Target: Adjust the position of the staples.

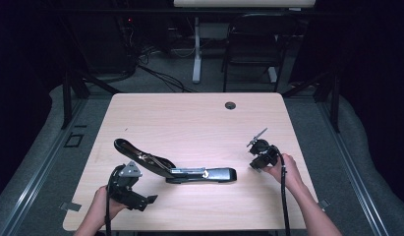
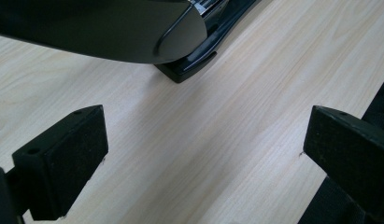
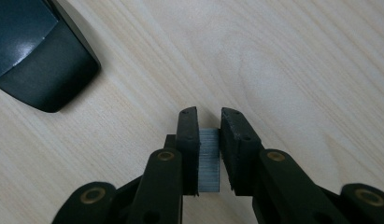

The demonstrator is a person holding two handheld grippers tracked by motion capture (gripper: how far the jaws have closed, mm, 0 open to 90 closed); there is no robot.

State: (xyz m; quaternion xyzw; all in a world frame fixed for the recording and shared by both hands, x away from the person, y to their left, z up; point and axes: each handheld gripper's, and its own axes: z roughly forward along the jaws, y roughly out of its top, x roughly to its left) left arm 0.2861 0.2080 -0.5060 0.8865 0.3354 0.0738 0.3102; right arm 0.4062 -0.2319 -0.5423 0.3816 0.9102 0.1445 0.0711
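Observation:
A black stapler [image 1: 189,173] lies on the wooden table [image 1: 189,118], its top arm swung up and back toward the left. Its raised arm [image 2: 101,28] and base end [image 2: 194,60] fill the top of the left gripper view. My left gripper [image 1: 140,199] rests near the table's front left, jaws wide open with bare wood between the pads [image 2: 68,158]. At the right, my right gripper [image 1: 256,164] is shut on a grey strip of staples [image 3: 209,161], held just above the table. The stapler's rounded front end [image 3: 35,60] sits to its upper left.
A round cable hole [image 1: 230,105] sits near the table's far edge. Behind the table stand a dark chair [image 1: 253,44] and a white desk leg [image 1: 196,49]. Cables trail from both grippers toward the front edge.

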